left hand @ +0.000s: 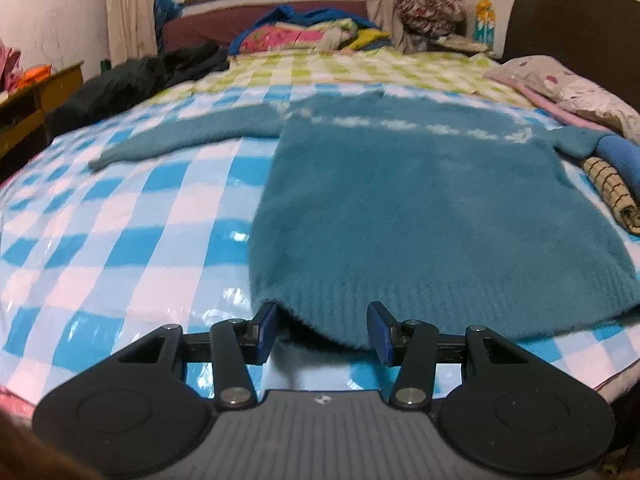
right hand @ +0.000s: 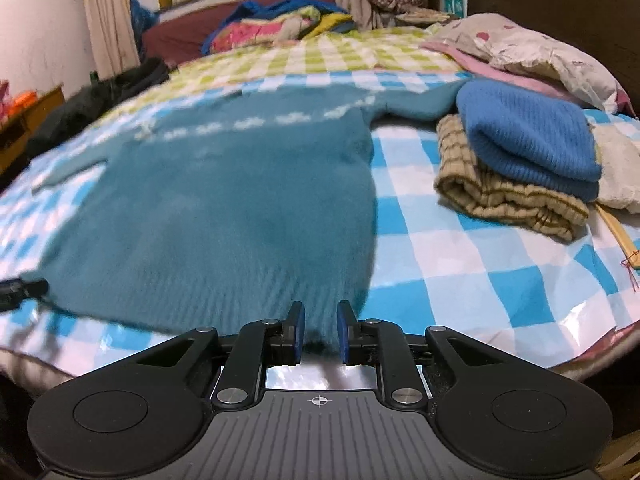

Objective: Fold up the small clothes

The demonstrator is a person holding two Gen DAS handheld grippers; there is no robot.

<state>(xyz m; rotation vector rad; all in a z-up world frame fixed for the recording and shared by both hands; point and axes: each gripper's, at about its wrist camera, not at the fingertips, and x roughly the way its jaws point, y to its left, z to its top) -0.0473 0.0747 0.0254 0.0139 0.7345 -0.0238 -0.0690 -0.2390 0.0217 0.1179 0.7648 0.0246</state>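
Note:
A fuzzy teal sweater (left hand: 408, 208) lies flat on the blue-and-white checked bed cover (left hand: 120, 240), hem toward me, one sleeve stretched out to the left. My left gripper (left hand: 322, 334) is open, its blue pads on either side of the hem's left corner, which sags between them. In the right wrist view the same sweater (right hand: 224, 208) fills the middle. My right gripper (right hand: 319, 332) is partly open with the hem's right corner between its pads; the pads do not look pressed on the cloth. The left gripper's tip (right hand: 24, 288) shows at the far left.
A stack of folded clothes, a blue knit (right hand: 528, 140) on a beige striped one (right hand: 500, 188), lies right of the sweater. A pillow (right hand: 532, 52) and dark headboard are behind it. Bedding is piled at the far end (left hand: 312, 32). Dark clothing (left hand: 132, 80) lies far left.

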